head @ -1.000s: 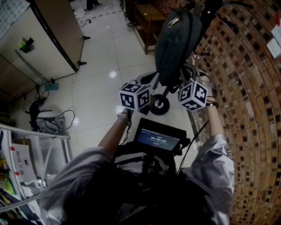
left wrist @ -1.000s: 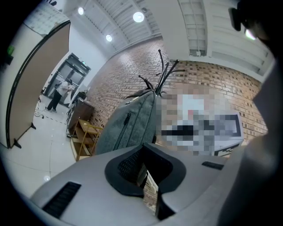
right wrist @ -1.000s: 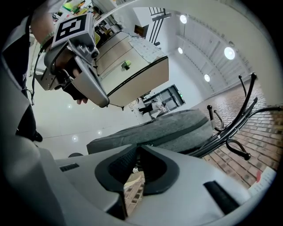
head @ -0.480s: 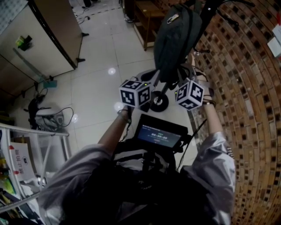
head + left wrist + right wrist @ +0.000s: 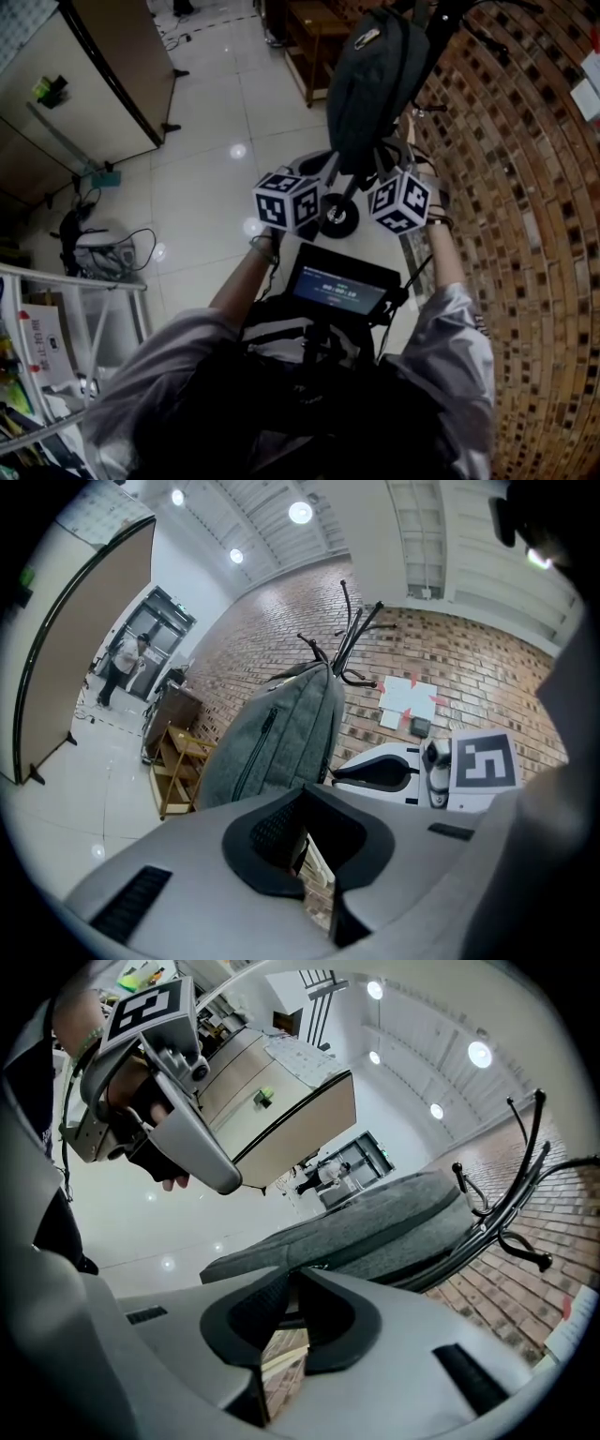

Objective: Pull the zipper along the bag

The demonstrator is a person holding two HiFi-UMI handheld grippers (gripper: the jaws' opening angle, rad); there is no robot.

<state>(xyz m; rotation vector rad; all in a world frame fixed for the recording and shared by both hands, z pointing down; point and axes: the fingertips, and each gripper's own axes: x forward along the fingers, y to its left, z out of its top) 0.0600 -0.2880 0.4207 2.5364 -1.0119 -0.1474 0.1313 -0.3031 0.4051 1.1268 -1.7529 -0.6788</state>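
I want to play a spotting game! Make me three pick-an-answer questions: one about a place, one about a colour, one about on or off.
1. Where is the grey fabric backpack? A on the floor; B hanging on the black metal rack; C on a shelf.
2. What colour is the brick wall? A blue; B white; C red-brown.
3. The small flat screen is: A lit; B dark; C cracked.
Answers: 1 B, its top hangs at the rack's hooks; 2 C, the bricks look red-brown; 3 A, pale writing glows on it.

Head view downward, others apparently near bag
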